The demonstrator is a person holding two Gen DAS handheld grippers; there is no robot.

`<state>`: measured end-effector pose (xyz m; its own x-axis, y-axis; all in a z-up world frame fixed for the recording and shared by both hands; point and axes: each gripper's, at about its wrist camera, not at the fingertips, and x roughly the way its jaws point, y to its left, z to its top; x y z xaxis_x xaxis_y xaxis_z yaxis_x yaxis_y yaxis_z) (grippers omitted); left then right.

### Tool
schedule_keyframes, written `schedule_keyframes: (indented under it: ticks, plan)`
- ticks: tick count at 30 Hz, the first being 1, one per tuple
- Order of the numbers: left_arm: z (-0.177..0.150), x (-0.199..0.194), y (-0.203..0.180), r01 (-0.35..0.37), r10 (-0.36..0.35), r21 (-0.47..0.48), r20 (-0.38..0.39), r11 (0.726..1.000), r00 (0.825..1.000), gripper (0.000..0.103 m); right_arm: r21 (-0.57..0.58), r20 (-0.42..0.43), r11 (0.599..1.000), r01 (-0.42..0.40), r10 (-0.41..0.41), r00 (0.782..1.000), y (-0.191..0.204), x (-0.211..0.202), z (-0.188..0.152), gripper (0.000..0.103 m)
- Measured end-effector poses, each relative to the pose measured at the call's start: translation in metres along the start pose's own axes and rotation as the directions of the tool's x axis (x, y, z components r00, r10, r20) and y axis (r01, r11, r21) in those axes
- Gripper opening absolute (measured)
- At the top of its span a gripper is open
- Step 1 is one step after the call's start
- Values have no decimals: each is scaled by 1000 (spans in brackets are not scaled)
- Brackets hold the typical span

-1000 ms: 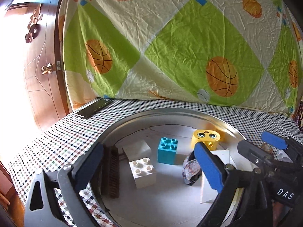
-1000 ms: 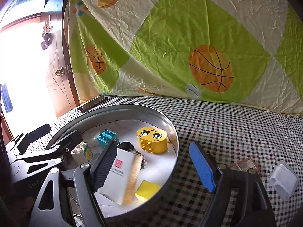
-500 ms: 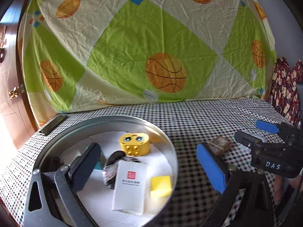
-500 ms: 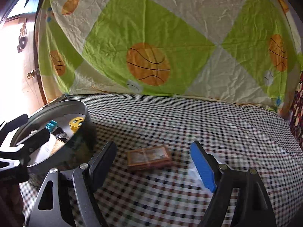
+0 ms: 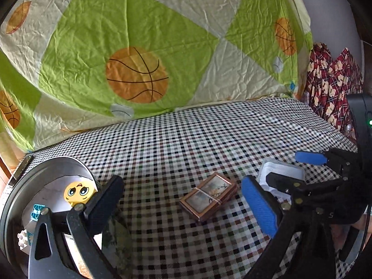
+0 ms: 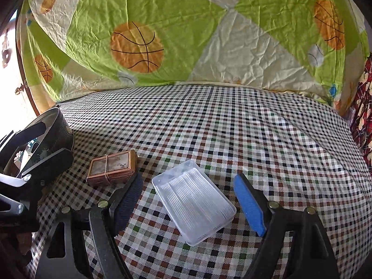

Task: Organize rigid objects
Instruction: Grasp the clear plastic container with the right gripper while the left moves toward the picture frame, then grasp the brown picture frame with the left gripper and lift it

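Right hand-held gripper [image 6: 193,200] stands wide over the checked worktop [image 6: 232,127], its black pad and blue pad on either side of a clear plastic box [image 6: 194,201] that lies flat between them; neither pad touches the box. Left of that box, near it but apart, sits a small brown bundle of cards tied with string [image 6: 111,167]. At the far left edge of this view a round metal tray [image 6: 62,125] shows its dark wall, with the other tool in front of it.

From the left wrist view, the left hand-held gripper [image 5: 183,200] is also wide and holds nothing. The card bundle [image 5: 208,196] lies on the cloth between its two pads, touched by neither. To the right, the clear box [image 5: 282,171] sits under the right hand-held gripper [image 5: 293,167]. At the left, the tray [image 5: 34,174] holds a yellow toy block with a cartoon face [image 5: 79,193], a blue studded brick [image 5: 37,211] and a white studded brick [image 5: 23,239]. A dark phone [image 5: 22,168] lies at the far left edge of the worktop, beyond the tray. A basketball-print sheet [image 5: 139,46] hangs behind.
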<state>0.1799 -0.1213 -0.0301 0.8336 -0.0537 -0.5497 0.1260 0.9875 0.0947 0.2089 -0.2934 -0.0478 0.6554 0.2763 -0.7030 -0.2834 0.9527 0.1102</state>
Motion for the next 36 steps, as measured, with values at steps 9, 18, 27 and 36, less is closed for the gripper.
schedule_keyframes:
  ticks: [9, 18, 27, 36]
  plan:
    - [-4, 9, -11, 29, -28, 49, -21, 998, 999, 102, -18, -129, 999, 45, -47, 990, 0, 23, -6, 57]
    - [-3, 41, -36, 87, -70, 146, -118, 985, 991, 83, 101, -98, 992, 81, -71, 993, -25, 13, -11, 57]
    - [-5, 62, -27, 132, -112, 75, -229, 988, 967, 79, 81, -70, 989, 123, -118, 991, -20, 7, -10, 57]
    - [-9, 60, -24, 159, -141, 58, -245, 986, 959, 46, 58, -42, 988, 146, -144, 989, -17, 4, -10, 57]
